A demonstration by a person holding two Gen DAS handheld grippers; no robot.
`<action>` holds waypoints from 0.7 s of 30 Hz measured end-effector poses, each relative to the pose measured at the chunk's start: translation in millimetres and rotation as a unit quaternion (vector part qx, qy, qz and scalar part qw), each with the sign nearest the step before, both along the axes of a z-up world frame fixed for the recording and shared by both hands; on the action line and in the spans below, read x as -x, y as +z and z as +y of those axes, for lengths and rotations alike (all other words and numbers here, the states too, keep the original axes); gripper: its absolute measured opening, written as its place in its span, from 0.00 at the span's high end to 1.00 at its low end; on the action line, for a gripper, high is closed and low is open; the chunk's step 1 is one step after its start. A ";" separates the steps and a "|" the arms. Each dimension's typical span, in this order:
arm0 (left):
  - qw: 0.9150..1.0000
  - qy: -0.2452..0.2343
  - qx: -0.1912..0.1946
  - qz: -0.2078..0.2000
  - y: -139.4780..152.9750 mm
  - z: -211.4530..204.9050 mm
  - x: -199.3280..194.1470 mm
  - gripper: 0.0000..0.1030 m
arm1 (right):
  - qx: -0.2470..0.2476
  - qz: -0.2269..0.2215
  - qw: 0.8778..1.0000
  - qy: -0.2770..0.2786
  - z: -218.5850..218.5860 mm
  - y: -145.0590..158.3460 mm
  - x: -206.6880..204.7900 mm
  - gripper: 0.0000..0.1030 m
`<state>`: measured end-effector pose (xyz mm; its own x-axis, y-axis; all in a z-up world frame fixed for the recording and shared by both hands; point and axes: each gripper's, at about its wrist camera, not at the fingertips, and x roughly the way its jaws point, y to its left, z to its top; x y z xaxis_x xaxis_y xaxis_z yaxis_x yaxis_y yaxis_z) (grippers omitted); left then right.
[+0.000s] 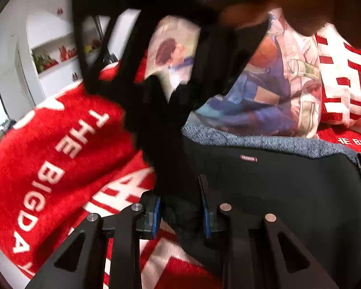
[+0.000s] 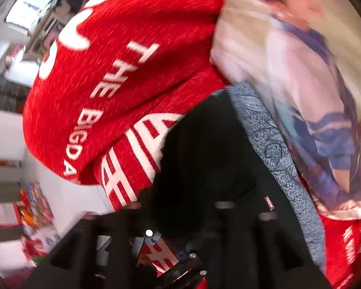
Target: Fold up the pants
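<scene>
A red blanket (image 1: 60, 144) with white lettering covers most of the surface in both views, bunched into a thick fold on the left. Against it leans a cushion (image 1: 276, 84) printed with a cartoon figure in blue, and to its right stands a white cushion with red bars (image 1: 344, 77).

The black pants (image 1: 276, 192) lie spread on the blanket in front of the printed cushion, on top of a speckled grey-blue cloth (image 1: 252, 139) whose edge shows along their far side. A small red label (image 1: 248, 159) is sewn near the pants' upper edge. One part of the pants hangs lifted and blurred across the upper middle of the left wrist view.

The left gripper (image 1: 181, 213) sits at the near left edge of the pants, its blue-padded fingers (image 1: 156, 213) closed on a bunched fold of black fabric.

The right gripper (image 2: 166, 252) is heavily blurred in its own view, low over the pants' edge, where the red and white blanket shows. Its jaws look close together, but I cannot tell whether they pinch any fabric.

In the background, white shelves (image 1: 53, 55) hold small red items.
</scene>
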<state>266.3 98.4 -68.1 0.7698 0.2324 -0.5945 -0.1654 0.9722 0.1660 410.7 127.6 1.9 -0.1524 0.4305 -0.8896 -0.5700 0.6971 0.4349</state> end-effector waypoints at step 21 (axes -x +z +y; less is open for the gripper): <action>0.979 -0.199 0.006 -0.051 126.1 -164.4 81.4 0.73 | -0.290 -0.083 0.934 -0.192 -296.5 104.8 124.4 0.81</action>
